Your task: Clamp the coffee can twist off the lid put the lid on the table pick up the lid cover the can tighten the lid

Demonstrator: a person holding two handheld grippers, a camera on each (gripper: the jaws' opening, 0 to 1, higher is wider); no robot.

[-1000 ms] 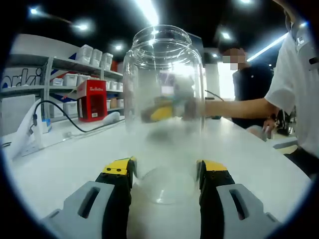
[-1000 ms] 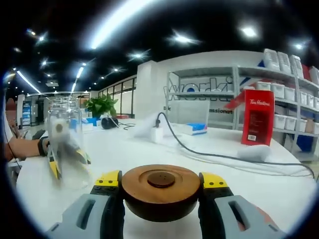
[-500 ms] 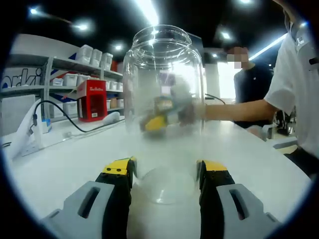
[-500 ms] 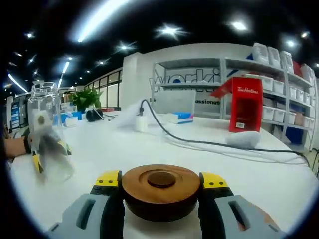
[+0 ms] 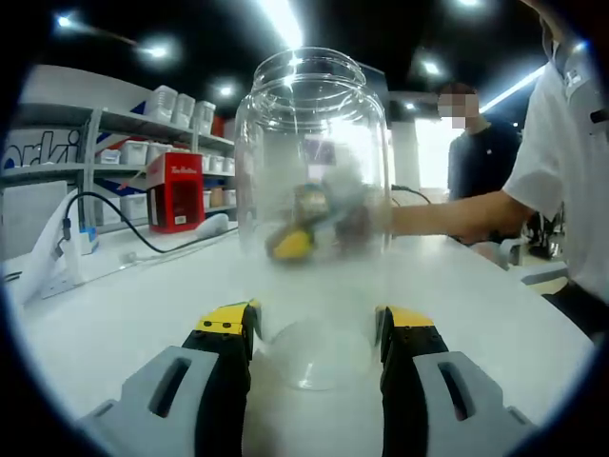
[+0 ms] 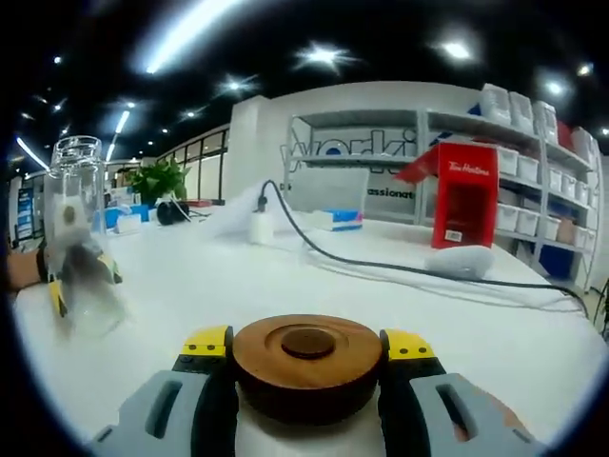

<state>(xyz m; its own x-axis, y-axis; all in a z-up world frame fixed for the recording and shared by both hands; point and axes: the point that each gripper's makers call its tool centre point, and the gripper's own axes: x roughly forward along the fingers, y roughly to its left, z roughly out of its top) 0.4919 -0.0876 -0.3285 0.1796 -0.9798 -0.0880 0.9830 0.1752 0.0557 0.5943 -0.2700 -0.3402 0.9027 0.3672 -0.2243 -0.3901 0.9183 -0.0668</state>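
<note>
A clear glass coffee can stands upright on the white table with its mouth uncovered. My left gripper is shut on its base, one jaw on each side. Seen through the glass, my right gripper is a blur low over the table beyond the can, at the end of a person's arm. In the right gripper view, my right gripper is shut on the round brown wooden lid, held low over the table. The can and my left gripper stand off to its left.
A red carton stands by shelves of white bins. A black cable runs across the table from a white plug. A plant sits far back. A person in a dark top stands beyond the table.
The right gripper, with the lid still in it, has sunk lower behind the can and its view has swung, so the can sits further left. The left gripper and can have not moved.
</note>
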